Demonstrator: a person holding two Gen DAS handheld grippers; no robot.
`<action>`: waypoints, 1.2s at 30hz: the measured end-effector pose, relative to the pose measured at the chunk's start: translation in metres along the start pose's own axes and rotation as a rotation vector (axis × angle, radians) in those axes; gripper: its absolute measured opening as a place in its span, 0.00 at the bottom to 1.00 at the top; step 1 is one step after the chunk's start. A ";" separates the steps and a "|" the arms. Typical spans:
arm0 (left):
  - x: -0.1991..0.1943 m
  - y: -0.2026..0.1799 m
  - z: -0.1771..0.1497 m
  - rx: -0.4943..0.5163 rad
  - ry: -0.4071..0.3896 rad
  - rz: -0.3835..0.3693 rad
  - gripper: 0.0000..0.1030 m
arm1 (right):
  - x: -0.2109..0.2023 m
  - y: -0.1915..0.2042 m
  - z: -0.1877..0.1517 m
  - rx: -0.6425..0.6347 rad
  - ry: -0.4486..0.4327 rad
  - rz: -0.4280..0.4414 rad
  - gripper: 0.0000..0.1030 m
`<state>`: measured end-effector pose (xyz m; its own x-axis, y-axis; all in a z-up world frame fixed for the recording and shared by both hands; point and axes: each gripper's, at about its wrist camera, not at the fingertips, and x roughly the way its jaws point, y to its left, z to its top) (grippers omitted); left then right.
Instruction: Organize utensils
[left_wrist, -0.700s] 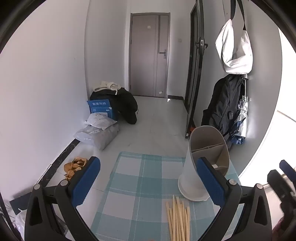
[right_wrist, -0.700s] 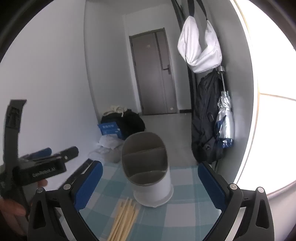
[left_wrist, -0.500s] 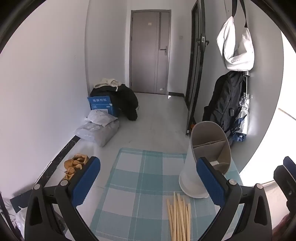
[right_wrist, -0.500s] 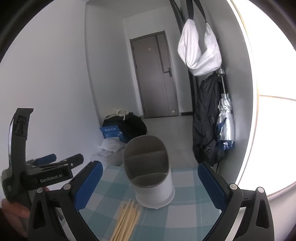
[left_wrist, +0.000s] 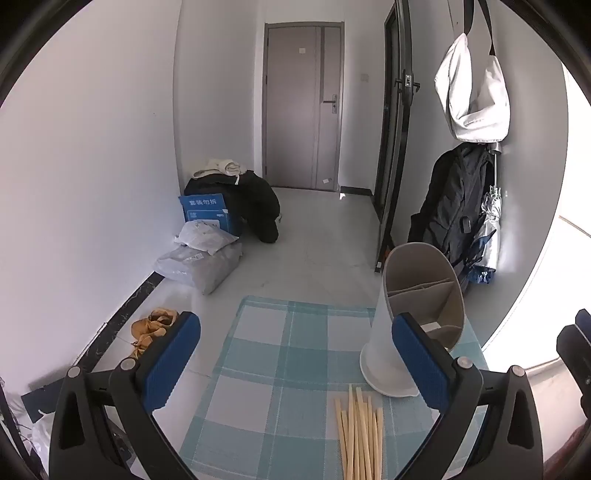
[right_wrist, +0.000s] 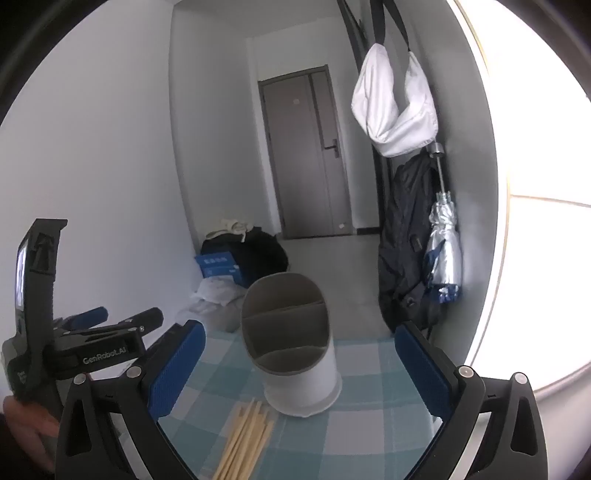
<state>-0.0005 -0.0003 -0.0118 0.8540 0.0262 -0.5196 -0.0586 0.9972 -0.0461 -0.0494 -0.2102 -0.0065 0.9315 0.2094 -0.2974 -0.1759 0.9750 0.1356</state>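
L gripper (left_wrist: 295, 363) tilted down over the checked cloth (left_wrist: 258, 369), jaws wide apart, nothing btwn them. R gripper (right_wrist: 299, 363) nearer level, jaws also wide, empty. Chopsticks (left_wrist: 360, 432) lie bundled at lower centre-right of the left view, just below the divided utensil holder (left_wrist: 413, 314), upright.

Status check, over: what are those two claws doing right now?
Left claw open, empty. Right claw open, empty. Chopsticks loose on checked cloth, holder upright beside them. Nothing in the way.
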 end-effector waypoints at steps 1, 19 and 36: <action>0.000 0.000 0.000 0.002 0.001 0.000 0.98 | 0.001 0.000 0.001 0.000 0.002 -0.003 1.00; 0.000 -0.003 0.002 0.004 0.010 -0.004 0.98 | 0.002 -0.002 0.001 0.006 0.005 -0.007 1.00; 0.005 0.000 0.000 0.001 0.028 -0.006 0.98 | 0.002 -0.003 0.001 0.008 0.013 0.001 1.00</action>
<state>0.0036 -0.0005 -0.0140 0.8394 0.0179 -0.5433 -0.0528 0.9974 -0.0487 -0.0464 -0.2131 -0.0070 0.9272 0.2117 -0.3090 -0.1746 0.9742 0.1433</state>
